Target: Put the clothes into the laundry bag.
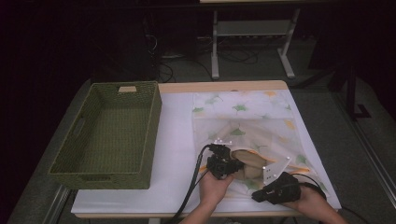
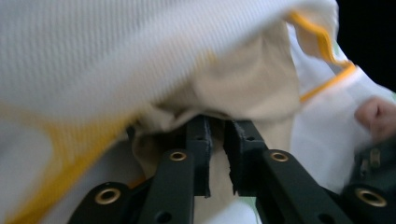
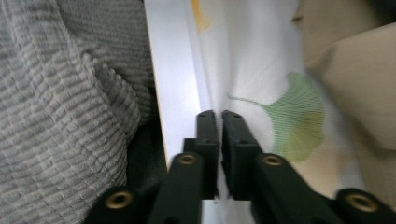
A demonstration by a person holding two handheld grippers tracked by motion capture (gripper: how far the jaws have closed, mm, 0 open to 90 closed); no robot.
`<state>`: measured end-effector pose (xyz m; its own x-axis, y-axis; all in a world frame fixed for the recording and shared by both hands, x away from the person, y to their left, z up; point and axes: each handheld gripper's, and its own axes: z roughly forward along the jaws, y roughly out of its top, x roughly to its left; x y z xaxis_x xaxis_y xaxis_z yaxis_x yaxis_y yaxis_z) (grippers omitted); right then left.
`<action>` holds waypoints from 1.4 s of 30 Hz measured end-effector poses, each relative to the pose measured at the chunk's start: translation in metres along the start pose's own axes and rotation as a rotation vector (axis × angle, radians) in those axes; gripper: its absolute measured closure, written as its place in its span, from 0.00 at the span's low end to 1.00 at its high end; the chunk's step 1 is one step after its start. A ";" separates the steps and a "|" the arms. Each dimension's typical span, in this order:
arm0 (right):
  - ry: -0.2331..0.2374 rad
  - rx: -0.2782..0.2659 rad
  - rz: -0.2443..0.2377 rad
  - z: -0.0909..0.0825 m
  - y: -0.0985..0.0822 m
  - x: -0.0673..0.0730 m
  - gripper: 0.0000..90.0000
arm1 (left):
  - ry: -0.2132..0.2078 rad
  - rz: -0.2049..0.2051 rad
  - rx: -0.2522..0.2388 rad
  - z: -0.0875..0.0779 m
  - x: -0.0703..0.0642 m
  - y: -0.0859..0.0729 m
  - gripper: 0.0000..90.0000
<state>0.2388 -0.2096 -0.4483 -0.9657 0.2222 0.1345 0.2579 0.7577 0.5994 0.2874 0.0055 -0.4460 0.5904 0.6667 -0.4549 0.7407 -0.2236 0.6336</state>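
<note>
Mesh laundry bag (image 1: 243,116): white, translucent, green and yellow leaf print, orange-yellow trim. Lies flat on right half of surface, far end toward back edge, open mouth at near end, raised and rumpled. Beige garment (image 1: 250,161): plain fabric, bunched at bag mouth, partly inside, partly visible through mesh.

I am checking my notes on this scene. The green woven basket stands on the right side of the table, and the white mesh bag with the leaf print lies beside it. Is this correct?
Not quite: the green woven basket stands on the left side of the table, not the right. The high view shows this. The white mesh bag with the leaf print does lie beside it, to its right.
</note>
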 end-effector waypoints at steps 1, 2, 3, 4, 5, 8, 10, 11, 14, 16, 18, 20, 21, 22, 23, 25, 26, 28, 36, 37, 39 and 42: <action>-0.007 -0.014 0.000 -0.004 0.001 0.000 0.90 | -0.008 -0.004 0.000 -0.002 0.000 -0.003 0.85; -0.017 -0.042 0.006 -0.011 0.002 0.000 0.88 | -0.017 -0.008 0.001 -0.004 0.000 -0.005 0.82; -0.036 -0.062 0.011 -0.016 0.004 -0.001 0.86 | -0.024 -0.006 0.001 -0.006 -0.001 -0.007 0.79; -0.050 -0.075 0.015 -0.021 0.006 -0.002 0.85 | -0.028 0.002 0.002 -0.008 -0.002 -0.009 0.75; -0.068 -0.087 0.016 -0.027 0.007 -0.003 0.83 | -0.039 0.007 0.009 -0.009 -0.003 -0.011 0.70; -0.121 -0.116 0.028 -0.041 0.014 -0.008 0.77 | -0.019 0.030 0.023 -0.009 -0.007 -0.017 0.56; -0.156 -0.143 0.029 -0.050 0.020 -0.013 0.72 | -0.020 0.022 0.028 -0.008 -0.007 -0.020 0.53; -0.177 -0.155 0.031 -0.054 0.023 -0.015 0.67 | -0.027 0.017 0.031 -0.008 -0.007 -0.022 0.52; -0.229 -0.163 0.029 -0.062 0.032 -0.020 0.66 | -0.021 0.019 0.045 -0.008 -0.008 -0.025 0.52; -0.248 -0.156 0.031 -0.063 0.037 -0.026 0.65 | -0.016 0.003 0.044 -0.009 -0.006 -0.027 0.52; -0.260 -0.152 0.028 -0.061 0.040 -0.030 0.64 | -0.031 -0.010 0.046 -0.010 -0.003 -0.029 0.55; -0.263 -0.150 0.034 -0.060 0.041 -0.033 0.64 | -0.043 -0.024 0.052 -0.010 0.000 -0.031 0.60; -0.272 -0.152 0.040 -0.060 0.042 -0.035 0.64 | -0.045 -0.029 0.055 -0.009 0.001 -0.032 0.60; -0.275 -0.154 0.041 -0.060 0.042 -0.036 0.64 | -0.041 -0.026 0.058 -0.009 0.001 -0.032 0.60; -0.285 -0.154 0.045 -0.060 0.042 -0.037 0.64 | -0.034 -0.026 0.061 -0.008 0.002 -0.033 0.59; -0.298 -0.144 0.058 -0.058 0.042 -0.041 0.64 | -0.036 -0.033 0.055 -0.007 0.002 -0.032 0.59; -0.302 -0.140 0.063 -0.057 0.043 -0.043 0.63 | -0.031 -0.031 0.054 -0.007 0.001 -0.032 0.58; -0.314 -0.116 0.069 -0.053 0.044 -0.047 0.62 | -0.027 -0.021 0.051 -0.006 -0.001 -0.031 0.57; -0.304 -0.058 0.081 -0.038 0.047 -0.056 0.87 | -0.055 -0.015 0.058 0.006 -0.008 -0.028 0.63; -0.301 -0.061 0.079 -0.038 0.048 -0.057 0.87 | -0.050 -0.008 0.054 0.007 -0.009 -0.028 0.61; -0.296 -0.064 0.084 -0.039 0.047 -0.057 0.87 | -0.042 -0.004 0.056 0.010 -0.012 -0.026 0.59; -0.288 -0.073 0.090 -0.040 0.047 -0.056 0.90 | -0.016 0.006 0.059 0.015 -0.014 -0.022 0.62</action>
<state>0.3041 -0.2115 -0.3962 -0.8879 0.4589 -0.0335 0.3285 0.6833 0.6520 0.2676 -0.0092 -0.4634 0.5998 0.6540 -0.4610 0.7543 -0.2699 0.5985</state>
